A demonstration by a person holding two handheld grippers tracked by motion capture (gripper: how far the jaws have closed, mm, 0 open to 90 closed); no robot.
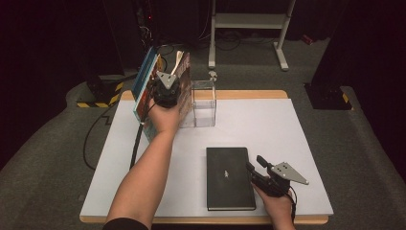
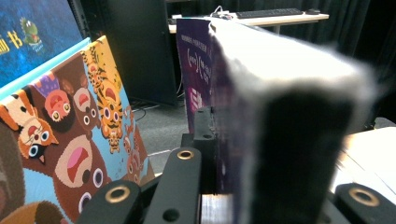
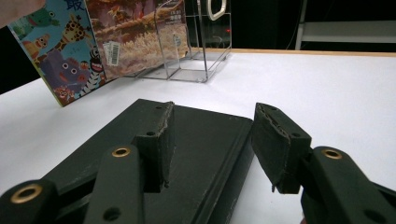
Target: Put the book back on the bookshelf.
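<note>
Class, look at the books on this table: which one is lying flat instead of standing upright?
The black book beside the right gripper; the colourful picture books stand upright by the clear holder.

We see a counter (image 1: 268, 120) with a white top and a pale wooden edge, standing on grey carpet (image 1: 48, 158). Behind it the room falls into darkness, closed off by black curtains (image 2: 364, 51). A white metal frame (image 1: 249, 28) stands on the carpet beyond the far edge. Black stands with yellow-and-black hazard striping (image 1: 98, 98) sit at either side, and a black cable (image 1: 93, 139) trails over the floor on the left. Light falls mainly on the counter top.
</note>
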